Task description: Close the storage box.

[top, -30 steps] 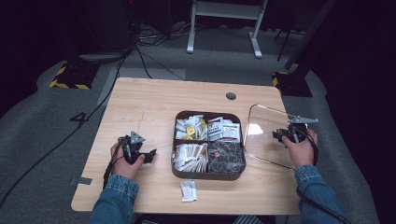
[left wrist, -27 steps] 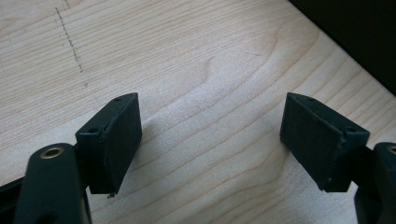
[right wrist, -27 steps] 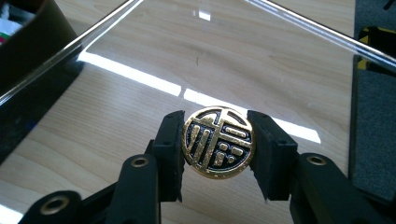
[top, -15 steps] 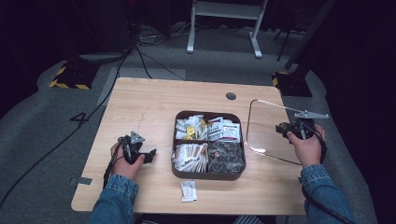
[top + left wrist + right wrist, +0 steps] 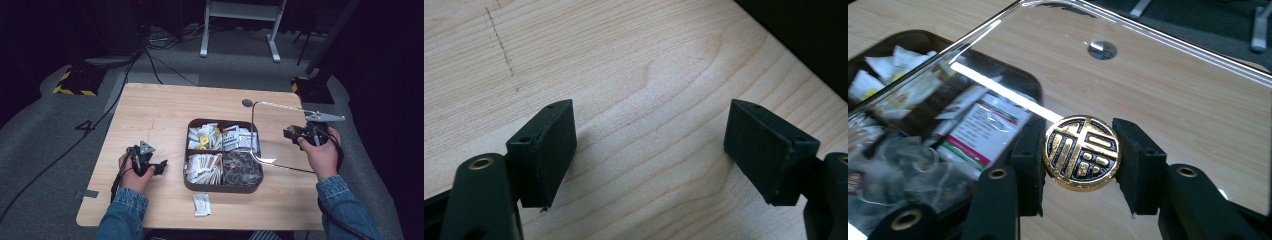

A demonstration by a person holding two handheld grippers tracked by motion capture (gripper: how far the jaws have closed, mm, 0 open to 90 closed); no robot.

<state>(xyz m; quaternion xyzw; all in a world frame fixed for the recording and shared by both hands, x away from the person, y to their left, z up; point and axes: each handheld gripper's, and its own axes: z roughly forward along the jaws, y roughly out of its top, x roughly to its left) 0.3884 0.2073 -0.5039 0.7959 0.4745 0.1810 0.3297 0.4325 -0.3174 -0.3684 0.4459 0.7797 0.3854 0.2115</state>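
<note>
Right gripper (image 5: 1080,155) clamped on gold knob (image 5: 1081,152), clear lid (image 5: 280,135) barely visible, left gripper (image 5: 651,155) released

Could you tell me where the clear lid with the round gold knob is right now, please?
In the high view the clear lid is at the table's right, tilted beside the brown compartment box, its gold knob clamped by the right gripper.

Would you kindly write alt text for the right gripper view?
The right gripper clamps the round gold-and-black knob of a clear lid, its two black jaws pressing on either side. Through the lid show the wooden table and a dark tray of tea packets.
</note>
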